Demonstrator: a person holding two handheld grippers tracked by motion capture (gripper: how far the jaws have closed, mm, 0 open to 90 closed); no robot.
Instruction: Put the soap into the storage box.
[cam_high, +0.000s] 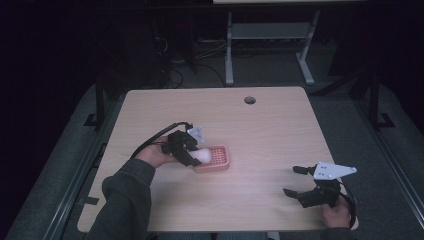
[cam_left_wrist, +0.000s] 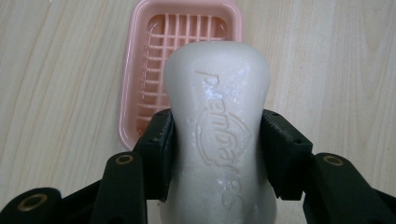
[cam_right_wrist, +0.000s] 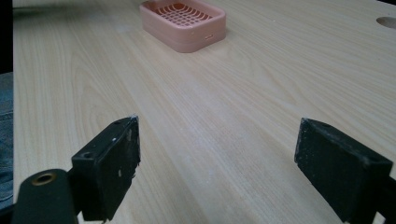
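A white bar of soap (cam_left_wrist: 219, 121) with raised lettering is clamped between the jaws of my left gripper (cam_left_wrist: 217, 149), held just above the near end of a pink slotted soap dish (cam_left_wrist: 135, 70). From the high view the soap (cam_high: 204, 155) hangs over the left edge of the dish (cam_high: 220, 161), with the left gripper (cam_high: 196, 156) shut on it. My right gripper (cam_high: 294, 181) rests low at the table's front right, jaws wide apart and nothing between them (cam_right_wrist: 217, 168). The dish (cam_right_wrist: 184, 23) lies far ahead of it, empty.
The light wooden table (cam_high: 260, 130) has a round cable hole (cam_high: 249, 100) near its far edge. Desk legs and cables stand on the dark floor beyond. The person's sleeve (cam_high: 125, 200) comes in at the bottom left.
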